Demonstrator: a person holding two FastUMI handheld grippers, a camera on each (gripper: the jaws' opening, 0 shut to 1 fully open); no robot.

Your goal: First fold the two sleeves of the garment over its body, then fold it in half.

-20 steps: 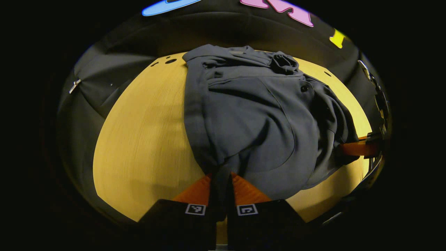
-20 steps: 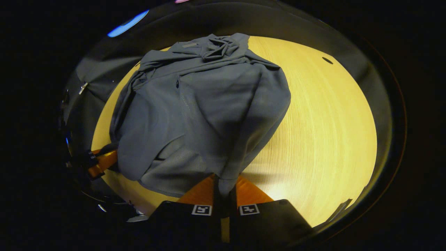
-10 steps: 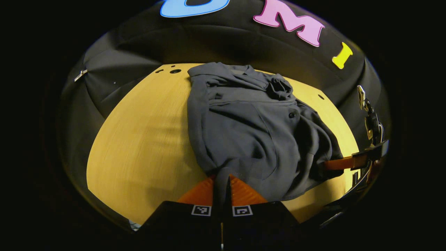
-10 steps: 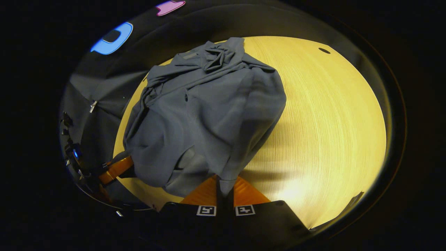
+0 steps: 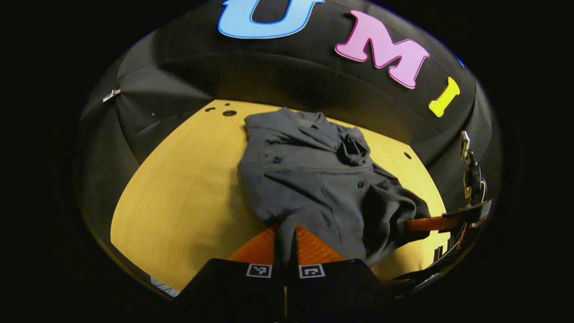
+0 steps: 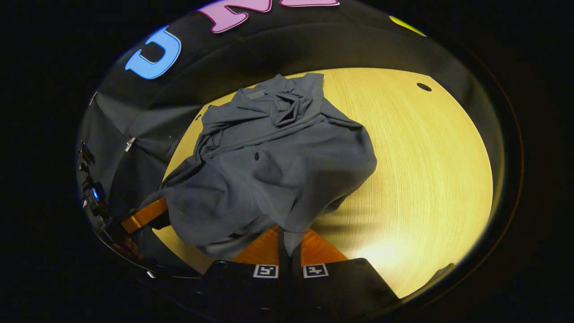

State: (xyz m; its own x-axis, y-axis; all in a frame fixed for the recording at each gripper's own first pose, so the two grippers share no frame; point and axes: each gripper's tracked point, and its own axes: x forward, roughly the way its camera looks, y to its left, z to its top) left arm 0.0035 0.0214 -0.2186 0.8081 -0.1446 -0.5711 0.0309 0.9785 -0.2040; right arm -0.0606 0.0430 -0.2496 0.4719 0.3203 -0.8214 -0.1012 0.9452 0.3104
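The dark grey button-front fabric garment (image 5: 314,179), lying on the yellow wooden table (image 5: 179,202), is clamped at its near hem by the left gripper (image 5: 285,237) and the right gripper (image 6: 289,240); over the last second the hem has been carried forward and the cloth bunched, so the half-fold is judged underway

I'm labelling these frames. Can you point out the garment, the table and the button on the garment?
garment (image 6: 287,179): right gripper view, middle of its body.
table (image 6: 421,170): right gripper view, bare wood right of the cloth.
button (image 6: 256,156): right gripper view, the button itself.
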